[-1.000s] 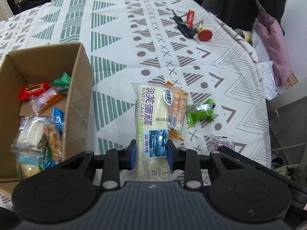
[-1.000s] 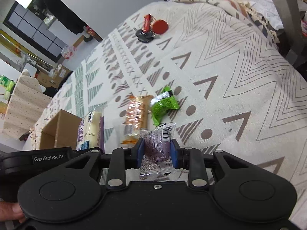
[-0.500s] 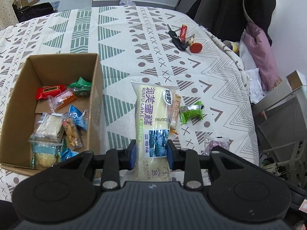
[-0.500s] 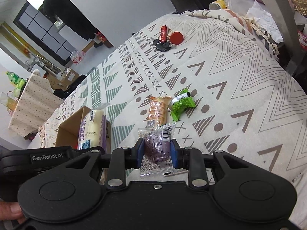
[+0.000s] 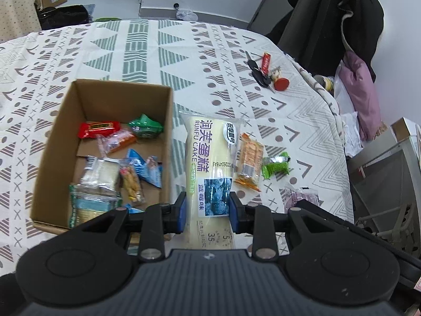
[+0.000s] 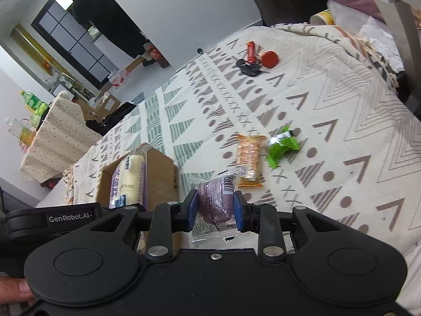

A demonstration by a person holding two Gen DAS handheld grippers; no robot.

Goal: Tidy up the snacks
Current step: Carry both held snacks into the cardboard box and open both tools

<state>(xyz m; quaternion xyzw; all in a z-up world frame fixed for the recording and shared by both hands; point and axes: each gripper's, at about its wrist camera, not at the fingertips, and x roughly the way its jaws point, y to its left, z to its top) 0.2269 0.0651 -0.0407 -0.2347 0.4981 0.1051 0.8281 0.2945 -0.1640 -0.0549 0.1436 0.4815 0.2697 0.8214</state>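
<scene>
My left gripper point(image 5: 208, 210) is shut on a long pale-yellow cake packet point(image 5: 210, 158), held above the table just right of a cardboard box point(image 5: 168, 142) with several wrapped snacks inside. My right gripper point(image 6: 215, 210) is shut on a small purple snack packet point(image 6: 217, 197), also lifted off the cloth. An orange cracker packet point(image 5: 248, 162) and a green wrapped snack point(image 5: 276, 167) lie on the patterned cloth to the right of the cake. In the right wrist view the cake packet point(image 6: 129, 181) shows in front of the box point(image 6: 163, 173), with the orange cracker packet point(image 6: 248, 158) and green snack point(image 6: 281, 146) beyond.
A bunch of keys with a red tag point(image 5: 263, 72) lies far back on the patterned tablecloth point(image 5: 131, 52). The table's right edge drops off near a chair with dark and pink clothes point(image 5: 360, 92). A thumb point(image 6: 13, 288) shows at the lower left of the right wrist view.
Both grippers have risen and pulled back with their packets, so the table looks farther away. The box interior has come more fully into the left view.
</scene>
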